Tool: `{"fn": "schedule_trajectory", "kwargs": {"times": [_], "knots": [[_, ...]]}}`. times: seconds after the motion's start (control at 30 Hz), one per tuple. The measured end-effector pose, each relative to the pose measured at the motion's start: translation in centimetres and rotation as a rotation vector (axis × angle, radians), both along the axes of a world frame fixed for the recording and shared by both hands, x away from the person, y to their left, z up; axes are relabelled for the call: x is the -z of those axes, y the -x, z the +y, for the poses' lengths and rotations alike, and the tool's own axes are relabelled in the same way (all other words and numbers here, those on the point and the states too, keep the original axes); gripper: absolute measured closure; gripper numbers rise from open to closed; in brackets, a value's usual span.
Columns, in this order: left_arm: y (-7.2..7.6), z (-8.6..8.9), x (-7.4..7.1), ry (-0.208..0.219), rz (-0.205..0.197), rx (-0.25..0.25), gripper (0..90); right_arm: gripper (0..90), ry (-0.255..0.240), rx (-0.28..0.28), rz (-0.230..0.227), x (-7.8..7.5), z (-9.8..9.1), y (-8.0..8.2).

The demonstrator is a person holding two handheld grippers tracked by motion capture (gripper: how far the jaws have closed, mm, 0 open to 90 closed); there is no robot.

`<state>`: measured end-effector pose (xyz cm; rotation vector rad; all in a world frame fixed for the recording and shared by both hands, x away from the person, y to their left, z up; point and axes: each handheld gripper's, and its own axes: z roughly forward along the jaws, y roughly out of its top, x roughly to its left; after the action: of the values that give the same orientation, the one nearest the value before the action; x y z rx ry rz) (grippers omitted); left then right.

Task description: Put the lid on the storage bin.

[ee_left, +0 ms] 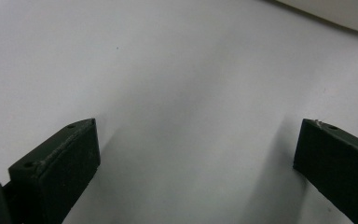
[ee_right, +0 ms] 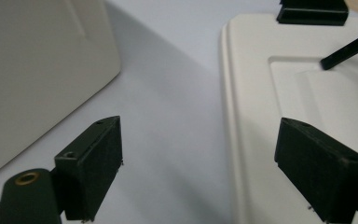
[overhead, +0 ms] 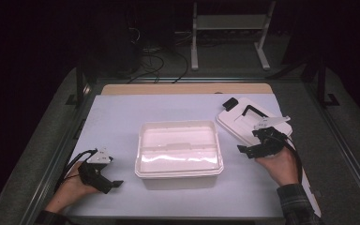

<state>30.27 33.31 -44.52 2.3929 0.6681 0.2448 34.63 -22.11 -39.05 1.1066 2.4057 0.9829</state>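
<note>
My left gripper (overhead: 115,183) rests wide apart near the table's (overhead: 122,117) front left corner, empty. My right gripper (overhead: 244,150) gapes over the lid (overhead: 243,124) by the right edge; the box (overhead: 179,149) sits mid-table.

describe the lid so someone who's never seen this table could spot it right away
Start at the open white box in the middle of the pale table. Look to its right, beside the right gripper: the lid lies flat there. Unlike the deep box, it is a thin white panel with a black handle and a black latch.
</note>
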Motion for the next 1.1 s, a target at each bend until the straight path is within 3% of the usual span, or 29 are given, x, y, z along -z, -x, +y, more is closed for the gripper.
{"fn": "schedule_trajectory", "kwargs": {"times": [0.17,0.33,1.03,1.1], "knots": [[0.4,0.7,0.6,0.071,-0.036,-0.003,0.0,14.4,0.004,0.006,0.0,-1.2,-0.7,-1.7],[0.4,0.7,0.6,0.071,-0.036,-0.003,0.0,14.4,-0.007,0.014,0.005,-2.1,-1.4,-3.4],[0.4,0.6,0.7,0.076,-0.034,-0.013,0.0,15.2,0.115,0.07,0.092,-2.8,-2.9,-11.5],[0.4,0.6,0.7,0.076,-0.034,-0.013,0.0,19.2,0.124,0.071,0.114,-2.6,-3.2,-12.2]]}}
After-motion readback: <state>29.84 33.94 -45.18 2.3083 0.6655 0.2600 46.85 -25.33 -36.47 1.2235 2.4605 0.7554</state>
